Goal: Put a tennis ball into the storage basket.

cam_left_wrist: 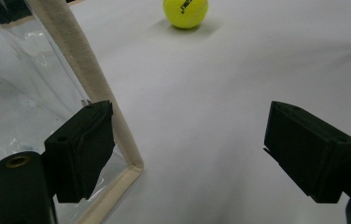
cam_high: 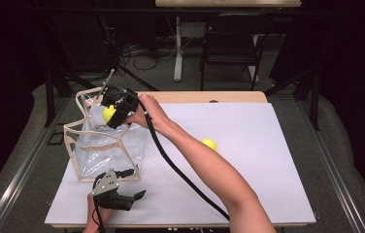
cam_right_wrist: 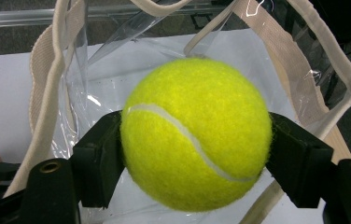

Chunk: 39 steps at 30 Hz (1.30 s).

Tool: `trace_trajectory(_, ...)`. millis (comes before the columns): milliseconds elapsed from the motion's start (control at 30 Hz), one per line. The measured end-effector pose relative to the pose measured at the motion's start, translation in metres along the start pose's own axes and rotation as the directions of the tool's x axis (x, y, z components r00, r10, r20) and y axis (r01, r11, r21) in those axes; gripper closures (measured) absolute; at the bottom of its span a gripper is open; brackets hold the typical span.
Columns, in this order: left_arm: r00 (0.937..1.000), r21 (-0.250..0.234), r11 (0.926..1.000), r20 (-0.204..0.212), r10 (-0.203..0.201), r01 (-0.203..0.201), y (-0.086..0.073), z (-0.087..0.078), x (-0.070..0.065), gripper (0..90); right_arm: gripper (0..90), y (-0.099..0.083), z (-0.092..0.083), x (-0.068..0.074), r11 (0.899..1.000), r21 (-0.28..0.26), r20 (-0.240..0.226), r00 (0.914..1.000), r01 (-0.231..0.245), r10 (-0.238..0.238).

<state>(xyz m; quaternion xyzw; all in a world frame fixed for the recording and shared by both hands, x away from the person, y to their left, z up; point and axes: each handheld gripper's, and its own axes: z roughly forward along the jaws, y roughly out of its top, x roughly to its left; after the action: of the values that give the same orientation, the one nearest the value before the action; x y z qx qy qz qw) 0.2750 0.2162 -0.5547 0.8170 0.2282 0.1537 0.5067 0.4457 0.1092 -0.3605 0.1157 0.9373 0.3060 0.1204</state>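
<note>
1. A clear plastic bag [cam_high: 104, 150] with cream edging stands open at the left of the white table [cam_high: 248, 160].
2. The left tool [cam_high: 133, 198] rests by the bag's near corner, jaws wide apart and empty.
3. The right tool [cam_high: 114, 112] grips a yellow tennis ball [cam_right_wrist: 196, 133] over the bag's mouth.
4. A second ball [cam_high: 209, 143] lies on the table, well right of the bag.

Open claw [cam_left_wrist: 187, 154] beside bag corner [cam_left_wrist: 134, 165]
</note>
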Motion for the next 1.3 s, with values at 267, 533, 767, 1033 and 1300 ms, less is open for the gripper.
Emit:
trace_trajectory(267,1.0000,0.000,1.0000,0.001,0.003,-0.003,0.000,0.000,0.000,16.1,14.6,-0.002,-0.002,-0.001,1.000,-0.015,-0.027,0.9995,-0.017,0.017)
trace_trajectory(533,1.0000,0.001,1.0000,0.003,0.001,-0.001,0.000,0.000,-0.001,16.1,0.0,-0.018,-0.024,-0.008,0.992,-0.109,-0.034,0.9975,-0.065,0.062)
trace_trajectory(767,1.0000,0.002,1.0000,0.007,-0.001,0.001,0.001,0.000,0.000,16.1,0.0,-0.034,-0.040,-0.016,0.984,-0.151,-0.043,0.9953,-0.092,0.086)
trace_trajectory(1033,1.0000,0.002,1.0000,0.009,0.001,-0.001,0.001,0.000,-0.001,16.1,0.0,-0.051,-0.053,-0.021,0.978,-0.175,-0.020,0.9940,-0.109,0.107)
trace_trajectory(1300,1.0000,0.002,1.0000,0.007,0.003,-0.003,0.001,0.001,-0.001,16.0,0.0,-0.072,-0.060,-0.027,0.977,-0.172,-0.001,0.9917,-0.127,0.129)
